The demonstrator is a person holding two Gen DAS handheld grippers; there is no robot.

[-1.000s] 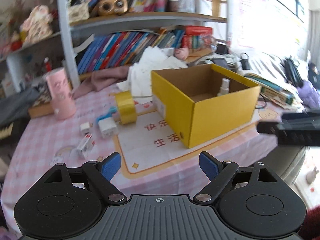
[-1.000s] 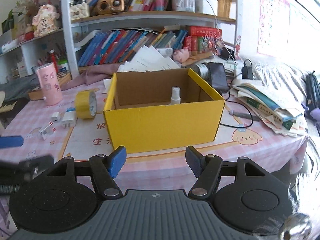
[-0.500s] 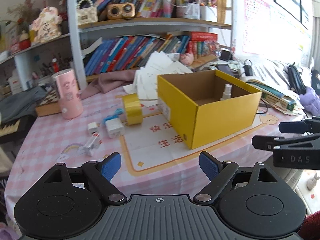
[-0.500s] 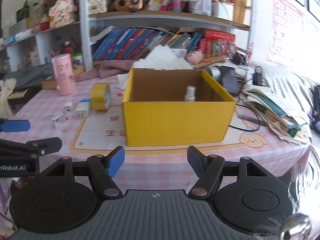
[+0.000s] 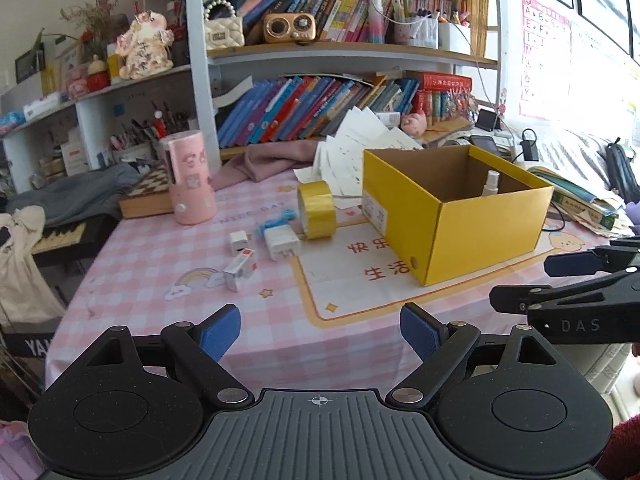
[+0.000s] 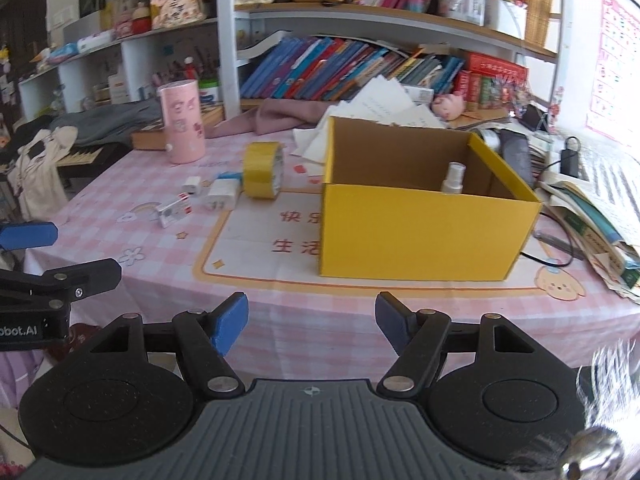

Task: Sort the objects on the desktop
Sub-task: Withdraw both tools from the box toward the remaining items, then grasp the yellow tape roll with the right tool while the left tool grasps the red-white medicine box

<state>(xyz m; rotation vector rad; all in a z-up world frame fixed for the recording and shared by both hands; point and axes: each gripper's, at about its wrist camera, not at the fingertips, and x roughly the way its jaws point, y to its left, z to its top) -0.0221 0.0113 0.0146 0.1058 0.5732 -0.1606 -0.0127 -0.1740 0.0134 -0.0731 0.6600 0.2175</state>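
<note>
**A:** What's different from a second ago?

**B:** Both cameras have pulled back and risen a little from the open yellow cardboard box, so more of the pink checked tablecloth shows in front of it. The left gripper and right gripper both hang short of the table's near edge, jaws spread wide, nothing between them.

**B:** My guess: one drop-off is done and the next pick hasn't begun. A small white spray bottle already stands inside the box, toward its far right corner.

**A:** What's left to sort?

**B:** All left of the box: a roll of yellow tape standing on edge, nearest it; then a white plug-in charger with a blue tie, a smaller white cube adapter, and a white-and-red small carton lying nearer us. A tall pink cylindrical tin stands furthest left.

**A:** Anything in the way?

**B:** The small pieces sit close together, so a wide jaw could nudge a neighbour. Loose white papers lie behind the box, and books and cables crowd its right.
</note>
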